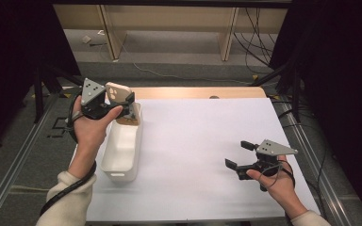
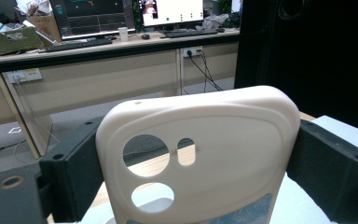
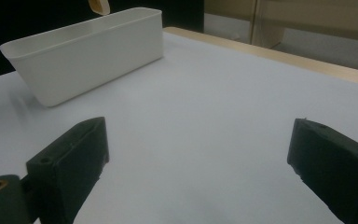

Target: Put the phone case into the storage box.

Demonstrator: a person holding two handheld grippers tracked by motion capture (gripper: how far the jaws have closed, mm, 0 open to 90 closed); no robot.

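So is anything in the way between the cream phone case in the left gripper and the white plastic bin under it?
Nothing visible blocks it. The left gripper holds the cream silicone phone case above the far end of the white rectangular plastic bin, whose top is open. Something brownish lies inside that end; I cannot identify it.

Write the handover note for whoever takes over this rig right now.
Left tongs: shut on the cream phone case, held above the far end of the white bin.
Right tongs: open, nothing between them, low over the white table cover, right of the bin.
Done: case gripped and lifted.
Left: probably lowering the case into the bin and letting go; something brownish already lies at its far end.
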